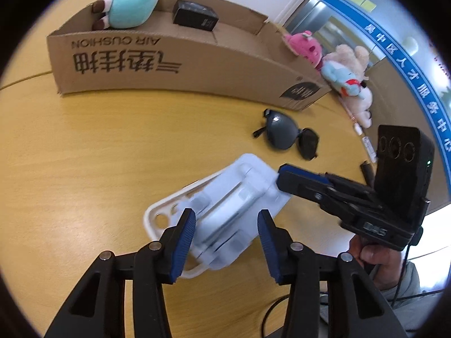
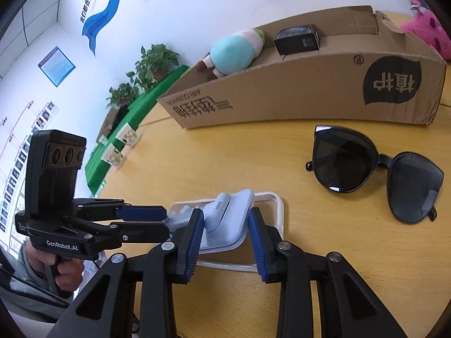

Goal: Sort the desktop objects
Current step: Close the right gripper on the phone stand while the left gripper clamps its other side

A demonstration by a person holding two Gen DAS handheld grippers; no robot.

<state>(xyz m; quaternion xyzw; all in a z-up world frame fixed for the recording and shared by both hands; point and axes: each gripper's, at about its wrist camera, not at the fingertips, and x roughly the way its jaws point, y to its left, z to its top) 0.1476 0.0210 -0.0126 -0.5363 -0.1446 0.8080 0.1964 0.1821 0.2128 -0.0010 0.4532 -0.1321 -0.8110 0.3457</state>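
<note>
Both tongs grip the pale plastic tray (image 1: 225,211) above the table (image 1: 84,155): left gripper (image 1: 227,225) grasping its near end, right gripper (image 2: 225,225) clenched at three o'clock. Pulling apart could tear it loose, or knock the sunglasses (image 1: 290,138) at one o'clock.

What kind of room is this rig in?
Probably an office or service centre: a wood-tone desk, wall posters with a photo chart, potted plants and a banded glass partition.
</note>
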